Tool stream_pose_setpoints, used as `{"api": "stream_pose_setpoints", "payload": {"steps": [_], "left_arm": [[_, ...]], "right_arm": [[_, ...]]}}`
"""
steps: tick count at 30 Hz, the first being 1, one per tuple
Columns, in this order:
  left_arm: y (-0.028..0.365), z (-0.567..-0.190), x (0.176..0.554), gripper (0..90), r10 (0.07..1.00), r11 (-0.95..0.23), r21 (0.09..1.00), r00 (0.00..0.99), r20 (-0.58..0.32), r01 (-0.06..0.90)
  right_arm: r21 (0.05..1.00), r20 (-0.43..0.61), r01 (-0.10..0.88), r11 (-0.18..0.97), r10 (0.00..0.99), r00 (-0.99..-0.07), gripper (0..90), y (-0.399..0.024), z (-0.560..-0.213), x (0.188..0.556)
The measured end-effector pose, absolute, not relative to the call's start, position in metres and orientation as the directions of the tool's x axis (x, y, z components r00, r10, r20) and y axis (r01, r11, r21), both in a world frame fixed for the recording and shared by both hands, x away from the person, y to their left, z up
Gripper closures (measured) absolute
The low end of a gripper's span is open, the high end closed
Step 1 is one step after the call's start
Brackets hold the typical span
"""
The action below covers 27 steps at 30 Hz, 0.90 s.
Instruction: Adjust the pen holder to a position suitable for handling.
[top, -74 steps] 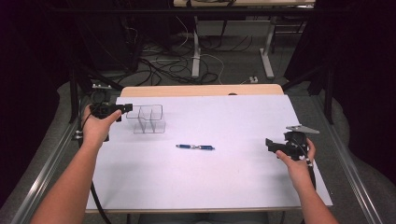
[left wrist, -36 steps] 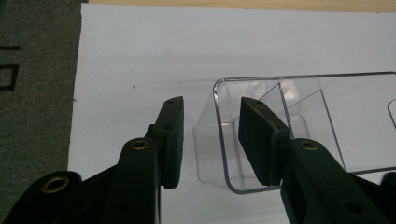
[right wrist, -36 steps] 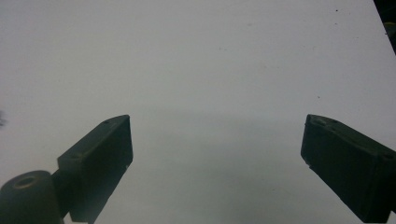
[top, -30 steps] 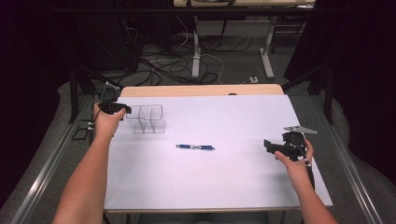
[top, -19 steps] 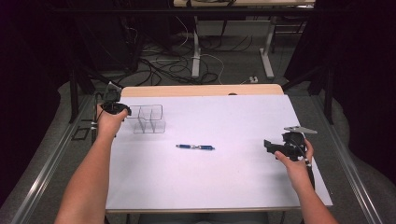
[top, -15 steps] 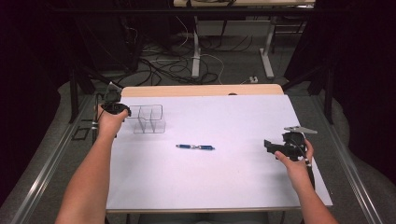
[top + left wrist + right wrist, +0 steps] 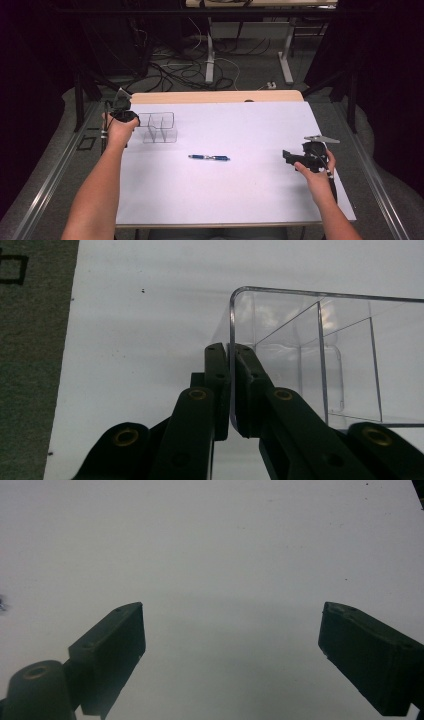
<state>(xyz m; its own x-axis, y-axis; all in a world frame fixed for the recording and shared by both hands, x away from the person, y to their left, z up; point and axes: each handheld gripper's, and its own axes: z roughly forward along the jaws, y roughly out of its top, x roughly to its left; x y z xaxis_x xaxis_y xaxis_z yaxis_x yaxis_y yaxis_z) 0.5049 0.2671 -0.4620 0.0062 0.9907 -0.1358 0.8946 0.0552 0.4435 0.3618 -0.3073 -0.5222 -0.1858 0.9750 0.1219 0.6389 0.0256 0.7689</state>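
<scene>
A clear plastic divided box (image 7: 159, 127) stands at the far left of the white table top. My left gripper (image 7: 131, 117) is at its left end. In the left gripper view the jaws have just been closing, and the left gripper (image 7: 231, 347) is now shut on the thin end wall of the clear box (image 7: 320, 355), one pad on each side. A blue pen (image 7: 209, 157) lies flat in the middle of the table. My right gripper (image 7: 287, 156) rests at the right side, apart from the pen. In its own view the right gripper (image 7: 232, 625) stands open over bare white surface.
The white sheet (image 7: 240, 195) covers a wooden table whose far edge (image 7: 215, 96) shows beyond it. Metal rails run along both sides. Cables and table legs lie on the floor (image 7: 200, 65) behind.
The left hand has shifted a little toward the far-left corner of the clear box and turned there. The right hand, the pen and the box have stayed where they were.
</scene>
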Motion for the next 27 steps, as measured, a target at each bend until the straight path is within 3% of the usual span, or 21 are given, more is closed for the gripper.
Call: {"api": "stream_pose_setpoints", "payload": {"steps": [27], "left_arm": [[0.2581,-0.4587,0.5039,88.6,0.995,0.041,0.439,0.005,-0.103,0.898]], "right_arm": [[0.769,0.125,0.639,0.021,0.975,-0.183,11.4,-0.3082,-0.5226,0.3624]]}}
